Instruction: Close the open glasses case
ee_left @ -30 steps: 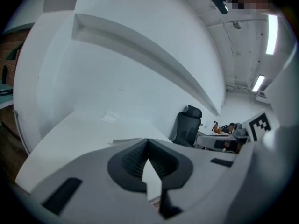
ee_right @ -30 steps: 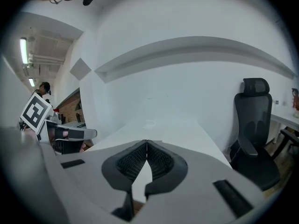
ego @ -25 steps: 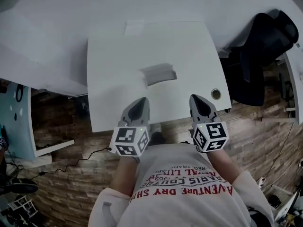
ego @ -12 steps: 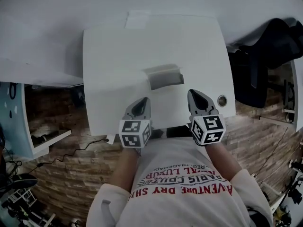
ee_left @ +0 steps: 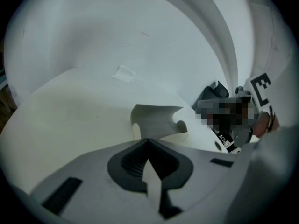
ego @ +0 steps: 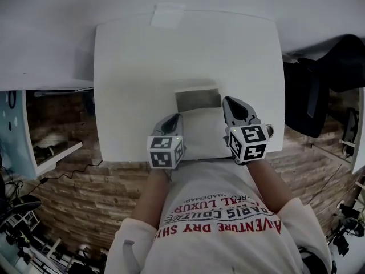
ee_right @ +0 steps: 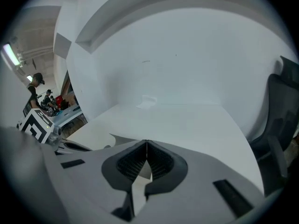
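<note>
The open glasses case [ego: 198, 99] lies in the middle of the white table [ego: 131, 73], with a grey inside and a pale flap spread toward me. In the left gripper view the case [ee_left: 156, 120] stands just beyond the jaws, its lid up. My left gripper [ego: 174, 119] is shut and empty at the flap's near-left corner. Just off the case's right end, my right gripper [ego: 232, 103] is also shut and empty. From their own cameras, the left gripper [ee_left: 148, 141] and right gripper [ee_right: 146, 143] each show jaws pressed together.
A small white label [ego: 167, 15] lies at the table's far edge. A black chair [ego: 319, 79] stands to the right of the table. A round cable hole [ego: 268, 131] sits by the right gripper. Brick-pattern floor [ego: 68, 187] lies below the near edge.
Both grippers have moved forward over the table and now flank the case. The head camera has shifted forward, so the table sits lower and closer in view.
</note>
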`<state>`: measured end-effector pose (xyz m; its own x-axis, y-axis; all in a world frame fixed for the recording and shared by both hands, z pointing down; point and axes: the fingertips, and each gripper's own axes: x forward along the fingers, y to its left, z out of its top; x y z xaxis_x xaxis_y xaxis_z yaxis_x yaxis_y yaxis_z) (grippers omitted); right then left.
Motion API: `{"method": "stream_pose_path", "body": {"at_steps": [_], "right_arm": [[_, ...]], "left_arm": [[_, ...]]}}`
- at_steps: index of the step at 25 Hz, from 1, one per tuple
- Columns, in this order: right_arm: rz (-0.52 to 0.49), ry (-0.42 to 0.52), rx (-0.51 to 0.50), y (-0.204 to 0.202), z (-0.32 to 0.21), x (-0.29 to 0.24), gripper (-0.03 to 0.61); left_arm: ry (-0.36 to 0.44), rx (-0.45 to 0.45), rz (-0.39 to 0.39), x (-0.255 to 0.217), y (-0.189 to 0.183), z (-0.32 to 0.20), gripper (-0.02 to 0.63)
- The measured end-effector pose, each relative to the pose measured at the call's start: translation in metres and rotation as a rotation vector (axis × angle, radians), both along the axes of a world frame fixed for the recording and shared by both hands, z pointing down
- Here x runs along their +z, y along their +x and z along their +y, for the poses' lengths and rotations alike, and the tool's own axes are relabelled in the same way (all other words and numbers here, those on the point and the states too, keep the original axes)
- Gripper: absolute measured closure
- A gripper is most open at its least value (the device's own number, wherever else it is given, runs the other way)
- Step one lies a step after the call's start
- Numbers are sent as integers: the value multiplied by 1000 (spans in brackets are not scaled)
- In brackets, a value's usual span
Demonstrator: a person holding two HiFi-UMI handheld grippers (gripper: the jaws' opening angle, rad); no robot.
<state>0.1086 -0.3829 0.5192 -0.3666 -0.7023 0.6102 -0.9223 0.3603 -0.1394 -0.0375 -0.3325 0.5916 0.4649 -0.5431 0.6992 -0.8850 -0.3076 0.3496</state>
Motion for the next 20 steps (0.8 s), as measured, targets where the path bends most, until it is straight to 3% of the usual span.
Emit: {"method": "stream_pose_path", "body": {"at_steps": [10,20], "right_arm": [[61,4,-77,-6,-51,17,566],[6,-79,-70,-12,-40,36,566]], "left_arm": [[-62,-19,6,13,1,1,615],[-69,-28,19,12,1,1,615]]}}
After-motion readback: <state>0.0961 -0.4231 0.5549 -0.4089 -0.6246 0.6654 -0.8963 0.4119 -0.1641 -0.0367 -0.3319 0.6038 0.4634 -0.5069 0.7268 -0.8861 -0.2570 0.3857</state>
